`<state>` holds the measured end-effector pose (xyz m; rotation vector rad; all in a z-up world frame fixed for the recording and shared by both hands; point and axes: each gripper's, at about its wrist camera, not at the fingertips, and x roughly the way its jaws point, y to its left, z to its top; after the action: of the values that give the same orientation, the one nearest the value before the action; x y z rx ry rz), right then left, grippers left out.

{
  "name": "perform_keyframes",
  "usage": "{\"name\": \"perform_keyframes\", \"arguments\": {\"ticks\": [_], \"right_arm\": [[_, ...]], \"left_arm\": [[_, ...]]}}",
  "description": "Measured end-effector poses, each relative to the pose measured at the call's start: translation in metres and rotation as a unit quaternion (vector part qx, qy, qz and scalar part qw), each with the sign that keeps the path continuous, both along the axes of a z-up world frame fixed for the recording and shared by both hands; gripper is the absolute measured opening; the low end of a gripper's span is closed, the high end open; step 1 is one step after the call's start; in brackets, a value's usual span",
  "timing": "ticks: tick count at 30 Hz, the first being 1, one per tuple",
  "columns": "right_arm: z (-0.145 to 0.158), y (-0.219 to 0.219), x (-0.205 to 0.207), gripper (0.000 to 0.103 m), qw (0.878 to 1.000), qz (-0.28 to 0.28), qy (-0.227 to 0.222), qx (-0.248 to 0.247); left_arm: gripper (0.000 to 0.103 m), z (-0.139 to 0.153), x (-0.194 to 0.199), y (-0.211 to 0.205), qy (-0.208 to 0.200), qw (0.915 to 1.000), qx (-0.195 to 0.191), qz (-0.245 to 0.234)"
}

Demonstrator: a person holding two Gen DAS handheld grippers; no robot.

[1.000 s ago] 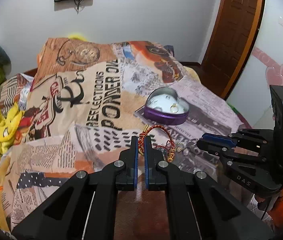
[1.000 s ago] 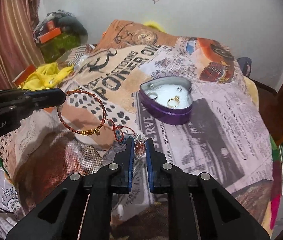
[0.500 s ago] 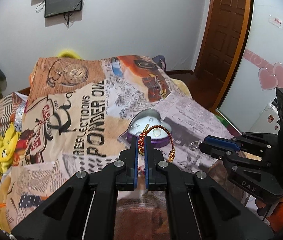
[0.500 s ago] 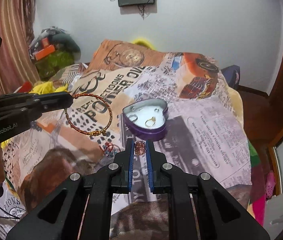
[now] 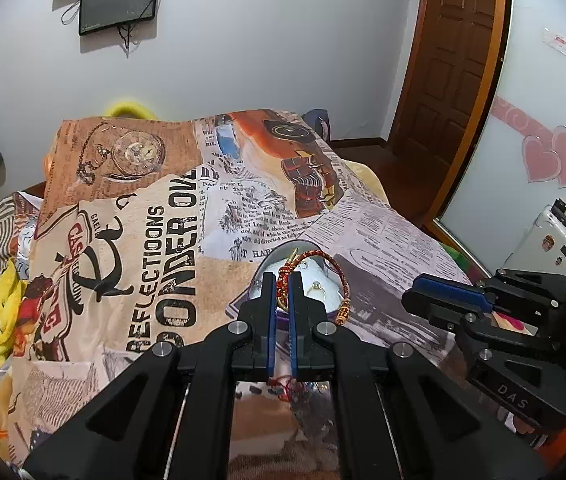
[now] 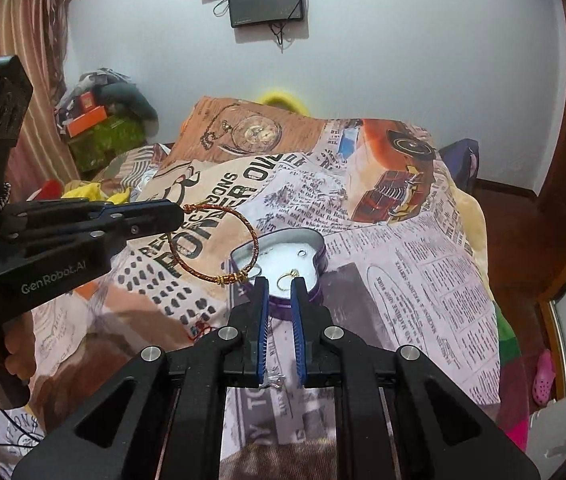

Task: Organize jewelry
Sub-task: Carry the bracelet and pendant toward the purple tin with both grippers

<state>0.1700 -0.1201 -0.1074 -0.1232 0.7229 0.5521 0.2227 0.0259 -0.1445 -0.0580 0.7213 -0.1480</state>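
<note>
While the left gripper (image 5: 279,280) pinches a red-gold braided bracelet (image 6: 219,246) above the heart-shaped tin (image 6: 319,250), the right gripper (image 6: 281,286) seems slightly parted, empty.

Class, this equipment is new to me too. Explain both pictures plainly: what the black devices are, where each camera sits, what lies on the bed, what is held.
No robot: a person holds a two-finger tool in each hand, each carrying a wide-angle camera that looks along its fingers. One picture comes from the left tool, the other from the right tool. On the printed blanket sits an open heart-shaped tin with a gold ring inside. The left tool pinches a red-and-gold bracelet near the tin. The right tool's jaws stand slightly apart, with nothing at their tips.
</note>
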Motion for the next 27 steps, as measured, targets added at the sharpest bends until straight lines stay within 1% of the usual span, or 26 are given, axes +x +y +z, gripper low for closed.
{"name": "perform_keyframes", "arguments": {"ticks": [3,5,6,7,9,10,16,17,19,21,22,23,24,27], "right_arm": [[-0.007,-0.003,0.004,0.010,1.000,0.002,0.019,0.003],[-0.017,-0.004,0.005,0.010,0.999,0.010,0.042,0.000],[-0.021,-0.004,0.005,0.013,0.999,0.015,0.052,-0.003],[-0.025,-0.004,0.005,0.016,0.998,0.018,0.058,-0.007],[-0.036,-0.003,0.002,0.034,0.997,0.018,0.068,-0.019],[-0.039,-0.004,0.002,0.036,0.997,0.019,0.071,-0.020],[-0.065,0.004,-0.002,0.036,0.993,0.035,0.106,-0.042],[-0.069,0.006,-0.004,0.036,0.992,0.037,0.108,-0.046],[-0.071,0.007,-0.007,0.035,0.993,0.038,0.097,-0.055],[-0.070,0.009,-0.010,0.024,0.993,0.042,0.089,-0.063],[-0.070,0.009,-0.010,0.023,0.993,0.043,0.088,-0.062],[-0.069,0.009,-0.011,0.021,0.994,0.042,0.085,-0.061],[-0.068,0.008,-0.011,0.014,0.994,0.041,0.085,-0.062],[-0.067,0.006,-0.009,0.014,0.994,0.039,0.091,-0.053]], "left_arm": [[0.004,-0.004,0.006,0.002,0.004,1.0000,-0.005,0.001],[0.004,-0.008,0.008,0.004,0.008,0.9999,-0.006,0.002],[0.004,-0.009,0.008,0.004,0.010,0.9999,-0.006,0.002],[0.004,-0.012,0.008,0.005,0.013,0.9999,-0.006,0.002],[0.004,-0.016,0.008,0.006,0.018,0.9998,-0.006,0.003],[0.004,-0.018,0.008,0.007,0.021,0.9997,-0.007,0.004],[0.004,-0.027,0.005,0.011,0.033,0.9994,-0.009,0.008],[0.004,-0.028,0.004,0.011,0.034,0.9994,-0.008,0.008],[0.004,-0.029,0.002,0.012,0.035,0.9993,-0.007,0.009],[0.004,-0.030,0.001,0.013,0.035,0.9993,-0.008,0.010],[0.004,-0.030,0.001,0.013,0.036,0.9993,-0.009,0.010],[0.004,-0.031,0.001,0.013,0.037,0.9992,-0.009,0.010],[0.004,-0.031,0.001,0.013,0.037,0.9992,-0.010,0.011],[0.004,-0.030,0.000,0.012,0.036,0.9993,-0.010,0.009]]}}
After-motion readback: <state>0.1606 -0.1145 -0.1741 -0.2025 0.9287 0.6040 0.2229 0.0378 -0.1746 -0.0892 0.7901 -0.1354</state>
